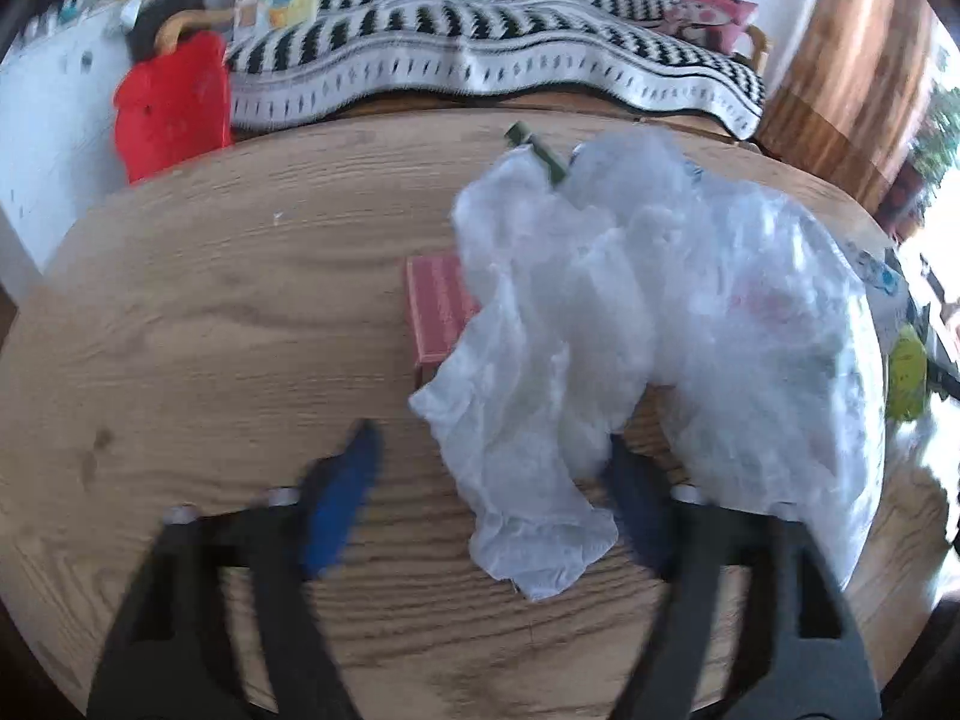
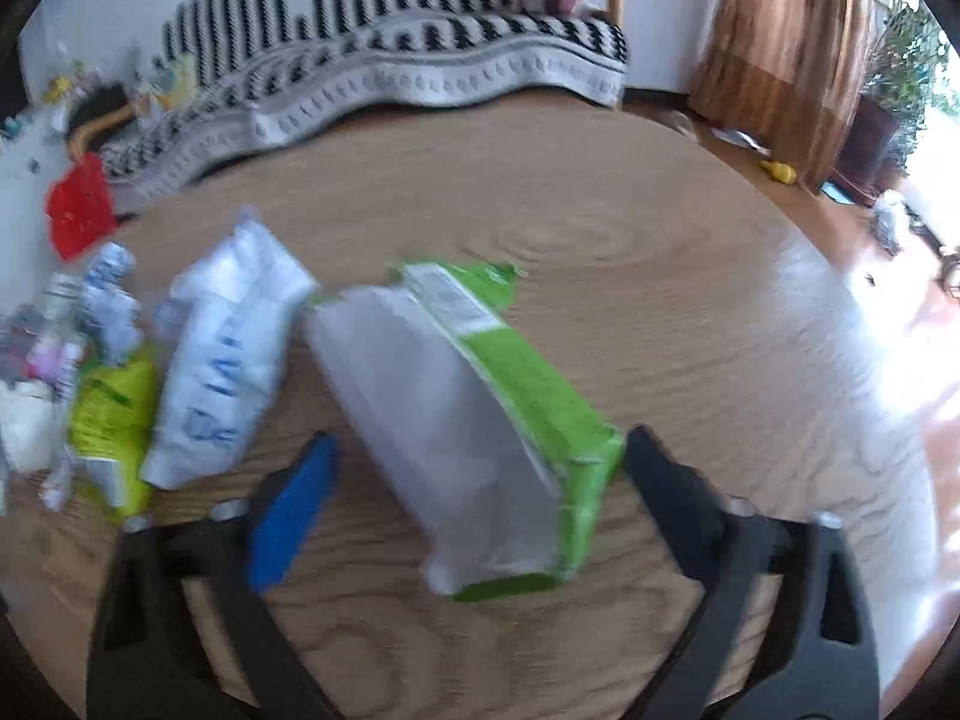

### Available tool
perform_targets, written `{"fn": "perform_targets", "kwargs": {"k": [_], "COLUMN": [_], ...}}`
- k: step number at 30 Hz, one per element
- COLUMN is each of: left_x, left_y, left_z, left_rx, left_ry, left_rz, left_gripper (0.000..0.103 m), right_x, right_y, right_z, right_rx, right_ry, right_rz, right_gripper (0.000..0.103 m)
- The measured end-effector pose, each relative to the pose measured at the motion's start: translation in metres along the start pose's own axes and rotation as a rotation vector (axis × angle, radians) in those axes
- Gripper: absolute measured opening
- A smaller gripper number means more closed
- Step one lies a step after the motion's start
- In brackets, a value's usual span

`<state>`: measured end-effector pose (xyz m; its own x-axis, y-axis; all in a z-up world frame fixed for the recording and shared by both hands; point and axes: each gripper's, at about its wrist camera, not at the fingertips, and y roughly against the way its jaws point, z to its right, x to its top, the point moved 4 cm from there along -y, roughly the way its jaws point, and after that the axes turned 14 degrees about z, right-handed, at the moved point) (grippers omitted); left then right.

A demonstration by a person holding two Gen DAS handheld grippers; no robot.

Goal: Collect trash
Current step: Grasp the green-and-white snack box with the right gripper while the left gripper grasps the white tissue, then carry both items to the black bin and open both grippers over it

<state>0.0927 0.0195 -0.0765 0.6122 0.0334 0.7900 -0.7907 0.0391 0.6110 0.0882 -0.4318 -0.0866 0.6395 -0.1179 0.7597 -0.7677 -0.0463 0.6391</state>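
Trash is lying scattered over the round wooden bench [image 2: 600, 228], and the gathering step looks to be in hand. In the right wrist view a green and grey wrapper [image 2: 474, 420] is lying flat on the wood between the spread fingers of the right tool [image 2: 474, 456], its near end toward 6 o'clock and its far end pointing to 12. The tool's fingers are standing wide apart on either side of it, and neither is visibly touching it, though blur is making the contact at 3 o'clock hard to judge. At 9 o'clock a white packet with blue print [image 2: 228, 360] is lying just beside the wrapper, and farther out at 9 a yellow-green wrapper [image 2: 108, 420] and a heap of crumpled scraps [image 2: 90, 306] are crowding the bench edge.

In the left wrist view a thin clear plastic bag [image 1: 660, 324] is sprawling from 12 o'clock round to 4, one limp corner trailing down between the open fingers of the left tool [image 1: 492, 456], which is gripping nothing. A pink box [image 1: 438, 306] is showing half-hidden under the bag's 9 o'clock edge, and a green pen-like stick [image 1: 537, 153] is poking out at 12.

Judging from this, the next move is calling for the right tool to close on the wrapper, while the left one is needing a pinch on the bag's film to hold its mouth open.
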Motion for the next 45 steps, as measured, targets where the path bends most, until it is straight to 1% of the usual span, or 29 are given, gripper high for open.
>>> {"fn": "perform_targets", "kwargs": {"k": [1,3,4,5,6,9,12,18,19,23,31,40,45], "left_x": [0.000,0.001,0.002,0.002,0.004,0.009,0.012,0.008,0.008,0.004,-0.001,0.000,0.000], "left_y": [0.001,0.005,0.009,0.012,0.015,0.032,0.052,0.061,0.061,0.059,0.048,0.042,0.041], "left_z": [0.003,0.002,0.001,0.001,0.002,0.000,-0.010,-0.029,-0.030,-0.030,-0.037,-0.034,-0.038], "left_rx": [-0.048,-0.096,-0.117,-0.122,-0.120,-0.086,-0.035,0.008,0.020,0.025,0.029,0.024,0.020], "left_ry": [0.001,0.042,0.066,0.077,0.077,0.064,0.071,0.144,0.150,0.148,0.154,0.140,0.144], "left_rz": [0.001,0.013,0.019,0.020,0.029,0.068,0.103,0.080,0.075,0.053,0.015,0.003,0.009], "left_gripper": [0.030,0.026,0.024,0.023,0.023,0.023,0.023,0.023,0.023,0.023,0.023,0.023,0.023], "right_x": [0.001,0.001,0.002,0.002,0.003,0.011,0.021,0.020,0.020,0.013,0.007,0.006,0.006], "right_y": [0.002,0.005,0.007,0.008,0.011,0.027,0.045,0.064,0.065,0.068,0.056,0.050,0.047], "right_z": [-0.005,-0.011,-0.014,-0.016,-0.017,-0.017,-0.015,-0.009,-0.010,-0.017,-0.020,-0.014,-0.013], "right_rx": [0.037,0.108,0.134,0.149,0.159,0.161,0.151,0.134,0.134,0.131,0.111,0.103,0.099], "right_ry": [-0.019,-0.058,-0.069,-0.075,-0.085,-0.103,-0.121,-0.132,-0.129,-0.119,-0.108,-0.115,-0.127], "right_rz": [-0.001,-0.008,-0.013,-0.016,-0.012,0.040,0.102,0.134,0.135,0.123,0.075,0.065,0.061], "right_gripper": [0.058,0.050,0.041,0.036,0.034,0.033,0.033,0.032,0.032,0.032,0.032,0.032,0.032]}}
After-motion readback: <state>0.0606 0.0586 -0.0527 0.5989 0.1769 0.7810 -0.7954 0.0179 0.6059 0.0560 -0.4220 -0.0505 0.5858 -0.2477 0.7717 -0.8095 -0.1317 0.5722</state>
